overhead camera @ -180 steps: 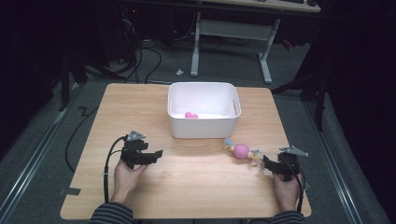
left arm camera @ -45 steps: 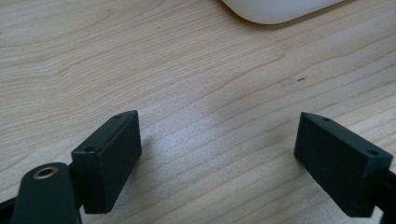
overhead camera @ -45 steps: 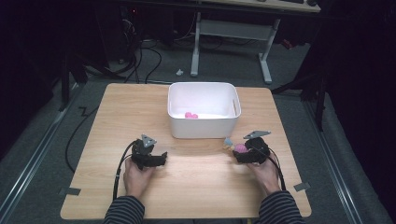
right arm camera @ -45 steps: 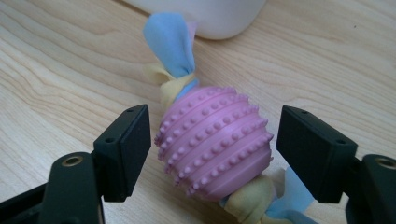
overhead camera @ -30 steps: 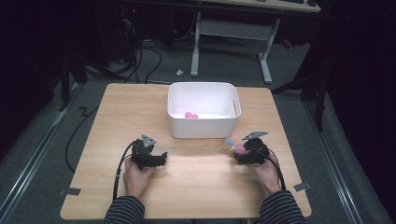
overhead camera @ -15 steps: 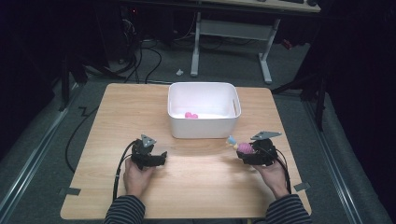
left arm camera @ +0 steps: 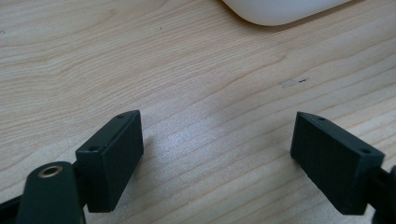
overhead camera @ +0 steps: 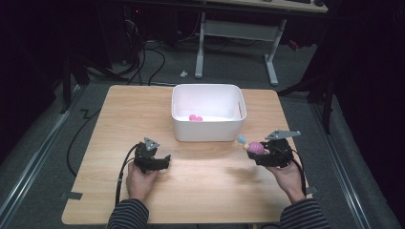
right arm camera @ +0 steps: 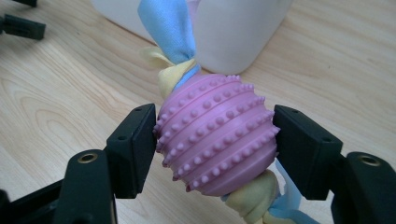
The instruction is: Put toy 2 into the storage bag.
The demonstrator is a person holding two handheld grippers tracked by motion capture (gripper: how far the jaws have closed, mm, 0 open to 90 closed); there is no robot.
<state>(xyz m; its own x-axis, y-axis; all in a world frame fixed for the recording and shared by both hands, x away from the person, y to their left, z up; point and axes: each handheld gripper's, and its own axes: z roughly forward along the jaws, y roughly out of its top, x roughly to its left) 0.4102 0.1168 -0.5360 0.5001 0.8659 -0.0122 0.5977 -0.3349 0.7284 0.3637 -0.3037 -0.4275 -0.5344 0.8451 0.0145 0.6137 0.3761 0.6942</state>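
A person is sitting at a light wooden table (overhead camera: 205,191), holding a two-jaw gripper in each hand. Nothing readable is showing anywhere: there are no brand marks, labels or writing on the grippers, the toy or the tub.

The right gripper (right arm camera: 215,147) is pinching a pink rubber ball (right arm camera: 217,140), ridged and covered in small studs. Its two black jaws are pressing against opposite sides of the ball, spread just as far as the ball is wide. Strips of blue and pale yellow cloth (right arm camera: 170,28) are sticking out of the ball at the far end, and more of the same cloth is poking out at the near end. In the high view the right gripper (overhead camera: 260,151) is sitting at the right of the table, with the ball (overhead camera: 256,148) just off the front right corner of a white plastic tub (overhead camera: 209,131); whether the ball is touching the table cannot be told.

The left gripper (left arm camera: 217,158) is holding nothing. Its jaws are spread wide apart, with bare wood grain showing between them. In the high view the left gripper (overhead camera: 162,160) is lying low over the table at the left, near the tub's front left corner.

The tub is standing at the middle of the table's far half, and a small pink thing (overhead camera: 195,118) is lying inside it.
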